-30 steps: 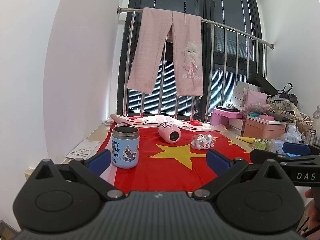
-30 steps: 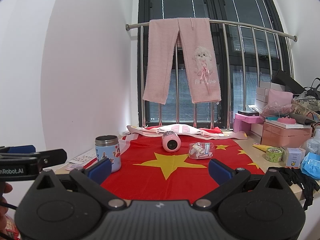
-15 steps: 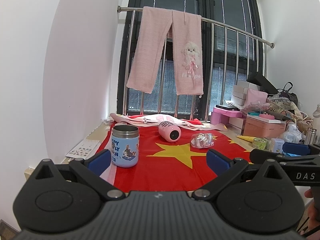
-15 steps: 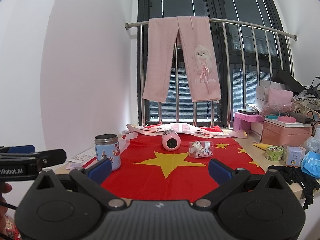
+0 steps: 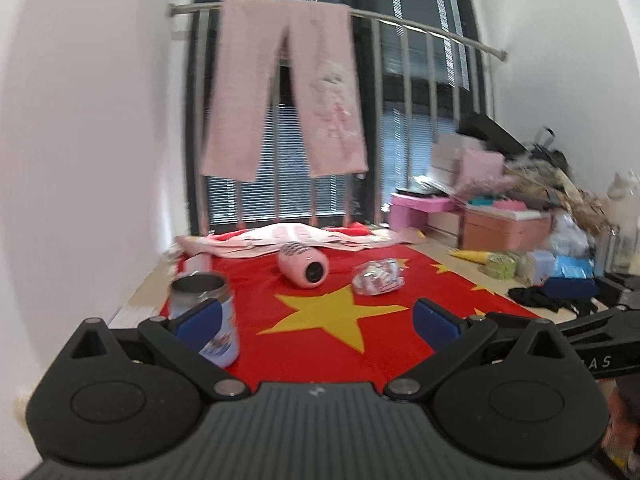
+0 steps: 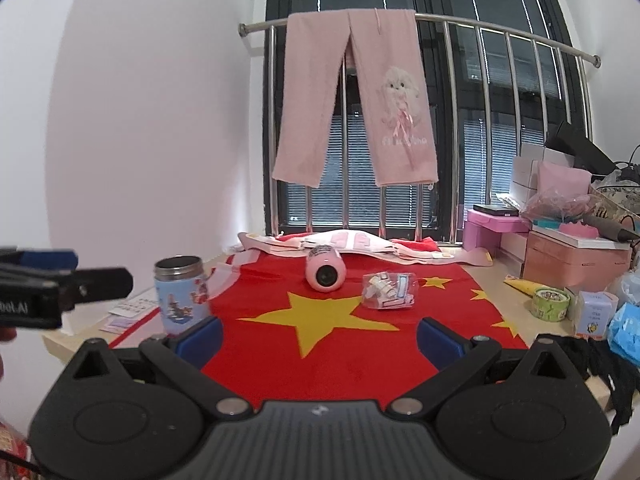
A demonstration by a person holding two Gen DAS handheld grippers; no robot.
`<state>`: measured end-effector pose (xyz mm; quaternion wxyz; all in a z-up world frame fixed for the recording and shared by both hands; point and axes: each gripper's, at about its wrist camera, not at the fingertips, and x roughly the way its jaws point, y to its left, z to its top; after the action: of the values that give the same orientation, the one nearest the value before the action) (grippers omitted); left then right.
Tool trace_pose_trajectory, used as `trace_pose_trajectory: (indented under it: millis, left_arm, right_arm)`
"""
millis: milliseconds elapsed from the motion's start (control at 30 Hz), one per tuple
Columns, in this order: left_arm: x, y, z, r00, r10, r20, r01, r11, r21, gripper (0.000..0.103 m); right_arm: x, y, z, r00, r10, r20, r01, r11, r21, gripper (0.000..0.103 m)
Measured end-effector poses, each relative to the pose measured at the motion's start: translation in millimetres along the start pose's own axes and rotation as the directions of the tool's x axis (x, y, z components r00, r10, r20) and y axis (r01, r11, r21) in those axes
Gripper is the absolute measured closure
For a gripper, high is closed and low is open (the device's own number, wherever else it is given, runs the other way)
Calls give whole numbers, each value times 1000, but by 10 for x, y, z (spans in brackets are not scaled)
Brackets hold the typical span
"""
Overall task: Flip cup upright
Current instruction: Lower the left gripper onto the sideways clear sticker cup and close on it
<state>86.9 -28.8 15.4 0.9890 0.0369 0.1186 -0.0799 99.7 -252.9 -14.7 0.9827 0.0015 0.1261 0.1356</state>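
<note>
A pink cup [image 5: 303, 265] lies on its side on the red flag cloth [image 5: 320, 344], its base toward me; it also shows in the right wrist view [image 6: 325, 269]. A blue cartoon cup [image 5: 208, 316] stands upright at the left, also seen in the right wrist view [image 6: 181, 294]. My left gripper [image 5: 316, 322] is open and empty, well short of the pink cup, its left finger in front of the blue cup. My right gripper [image 6: 319, 334] is open and empty, also short of the pink cup.
A clear plastic packet [image 6: 389, 290] lies right of the pink cup. Pink folded cloth [image 6: 352, 240] lies behind it by the metal railing [image 6: 440, 24]. Boxes, tape roll [image 6: 551, 304] and clutter fill the right side. A white wall stands at the left.
Both grippers have moved forward toward the cups, and the left one has swung right. Both stay open. The cups have not moved.
</note>
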Motion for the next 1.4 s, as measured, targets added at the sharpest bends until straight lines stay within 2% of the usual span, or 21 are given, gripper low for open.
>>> trace_pose_trajectory:
  millis: [233,433,633,833,1000,1167,1333,1400]
  left_arm:
    - [812,-261,398,993,-80,-86,95,978,184,0]
    - [1612,-506,681,970,-129,-207,189,935,299,0]
    - [2480,-820,847,929,-127,-347,266,880,392,0]
    - [3282,-1084,871,889,-95,-447,332,807,488,0]
    - [3924,-1226,754,860,-56,-507,369,756,541,0]
    - [4486,-1297,585,822,-45,-568,424,715,556,0]
    - [4856,-1425,385,781,-29,-624,493,641,588,0]
    - [4975,-1453,320,763,-19,-646,513,624,589,3]
  right_arm:
    - [508,-463,137,999,-31,-27,31,999,-14,0]
    - [1007,-905,264,997,-44,-60,43,999,-21,0]
    - [1539,-1333,336,993,-32,-117,32,999,-5,0]
    - [2044,-1585,326,983,-13,-184,7,999,-31,0]
    - [2413,-1741,266,973,-7,-231,-4,999,-47,0]
    - [2687,-1932,159,960,-20,-279,11,999,-33,0]
    - [2867,-1999,40,947,4,-322,-8,1000,-9,0]
    - [2897,-2021,9,944,16,-330,-17,1000,1,0]
